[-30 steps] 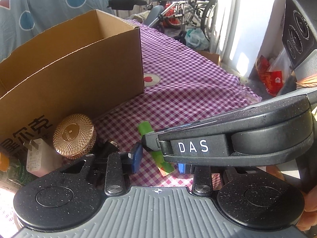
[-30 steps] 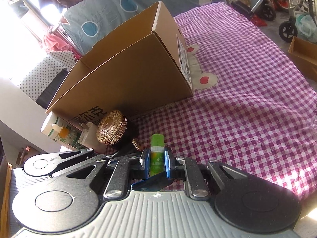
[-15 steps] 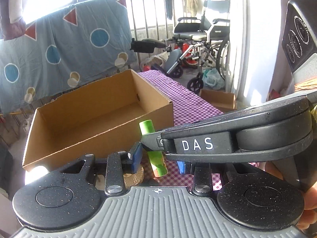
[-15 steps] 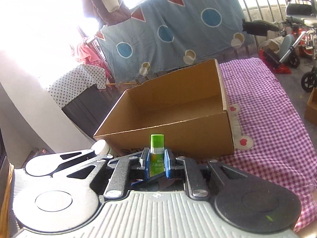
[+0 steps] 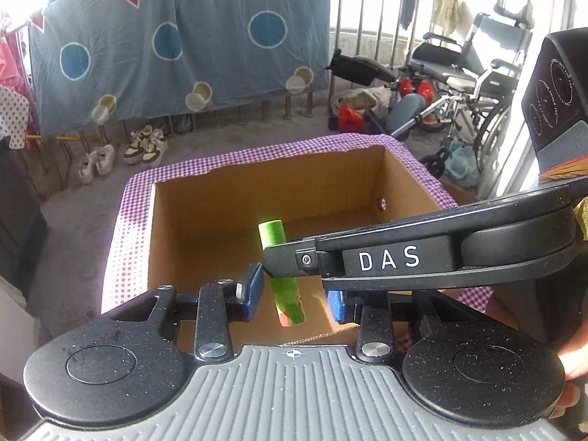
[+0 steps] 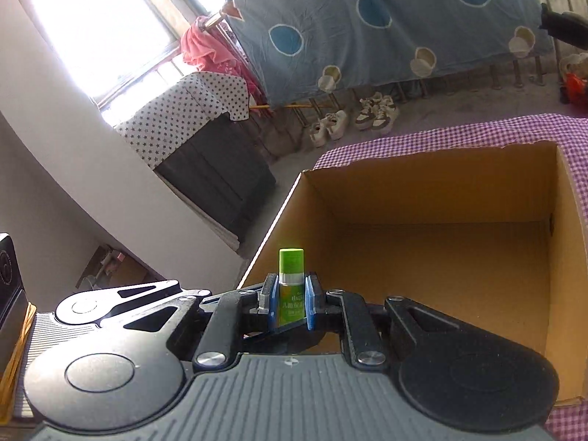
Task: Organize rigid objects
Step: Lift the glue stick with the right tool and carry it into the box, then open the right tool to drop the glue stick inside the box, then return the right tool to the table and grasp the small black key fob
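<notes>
A small green tube with a bright green cap stands upright between the blue pads of my right gripper, which is shut on it. It hangs over the near left corner of the open cardboard box. In the left wrist view the same tube slants over the near wall of the box, and the right gripper's black arm crosses in from the right. My left gripper sits just behind the tube, its jaws apart and its pads clear of the tube.
The box stands on a purple checked cloth; its floor looks bare. Beyond it a blue sheet hangs on a railing above several shoes. A wheelchair stands at the right and a dark cabinet at the left.
Both grippers have risen from the cloth in front of the box to above its opening, the right one carrying the tube. The gold-lidded jar and other items have dropped out of view.
</notes>
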Motion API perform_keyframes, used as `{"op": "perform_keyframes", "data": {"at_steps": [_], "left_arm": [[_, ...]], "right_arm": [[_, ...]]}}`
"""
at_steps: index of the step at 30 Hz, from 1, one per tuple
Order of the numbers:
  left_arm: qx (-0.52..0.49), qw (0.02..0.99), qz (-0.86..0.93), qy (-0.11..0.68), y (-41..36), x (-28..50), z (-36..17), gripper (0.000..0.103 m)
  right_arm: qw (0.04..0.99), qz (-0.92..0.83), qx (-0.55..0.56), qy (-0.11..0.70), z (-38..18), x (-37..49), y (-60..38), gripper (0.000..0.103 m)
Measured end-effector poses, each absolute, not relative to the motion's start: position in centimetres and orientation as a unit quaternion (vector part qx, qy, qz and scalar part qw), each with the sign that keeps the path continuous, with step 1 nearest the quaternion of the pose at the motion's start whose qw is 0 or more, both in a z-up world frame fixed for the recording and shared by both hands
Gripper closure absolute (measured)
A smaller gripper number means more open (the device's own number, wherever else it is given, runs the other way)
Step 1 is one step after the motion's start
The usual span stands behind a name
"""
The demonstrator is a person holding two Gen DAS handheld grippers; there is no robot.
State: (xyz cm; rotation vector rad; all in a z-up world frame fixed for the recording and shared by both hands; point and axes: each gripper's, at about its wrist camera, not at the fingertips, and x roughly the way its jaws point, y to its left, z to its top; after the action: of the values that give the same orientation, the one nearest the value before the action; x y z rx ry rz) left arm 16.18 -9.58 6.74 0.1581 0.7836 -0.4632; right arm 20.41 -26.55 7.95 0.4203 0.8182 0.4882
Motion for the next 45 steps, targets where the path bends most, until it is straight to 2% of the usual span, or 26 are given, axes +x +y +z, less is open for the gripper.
{"op": "perform_keyframes", "data": {"at_steps": [7,13,21,24,26,28,30,39,45], "left_arm": [[0.082,0.879,-0.180,0.434,-8.5,21.7,4.1,0.065],[0.080,0.882,-0.162,0.435,-7.4,22.8,4.3,0.058],[0.086,0.887,-0.161,0.423,-7.2,22.5,5.1,0.054],[0.082,0.891,-0.164,0.416,-6.9,22.1,5.6,0.054],[0.078,0.893,-0.167,0.410,-6.7,21.8,6.0,0.053],[0.073,0.897,-0.171,0.401,-6.4,21.2,6.6,0.053],[0.068,0.901,-0.177,0.391,-6.1,20.1,7.4,0.052],[0.058,0.908,-0.230,0.345,-5.1,13.1,10.3,0.045],[0.059,0.888,-0.283,0.358,-5.6,9.0,8.2,0.043]], "right_arm": [[0.811,0.241,0.230,0.481,4.0,29.6,-25.2,0.087],[0.778,0.230,0.218,0.543,0.0,34.5,-23.7,0.088],[0.790,0.206,0.186,0.547,-1.5,37.3,-22.5,0.084],[0.789,0.209,0.213,0.537,-1.2,37.1,-23.4,0.081],[0.794,0.211,0.227,0.523,-0.5,36.4,-24.2,0.077],[0.803,0.210,0.236,0.505,0.7,35.2,-25.3,0.068],[0.814,0.210,0.243,0.484,2.3,33.4,-26.6,0.066],[0.865,0.208,0.253,0.380,9.6,19.1,-32.7,0.066],[0.878,0.182,0.282,0.340,8.8,7.8,-35.0,0.066]]}}
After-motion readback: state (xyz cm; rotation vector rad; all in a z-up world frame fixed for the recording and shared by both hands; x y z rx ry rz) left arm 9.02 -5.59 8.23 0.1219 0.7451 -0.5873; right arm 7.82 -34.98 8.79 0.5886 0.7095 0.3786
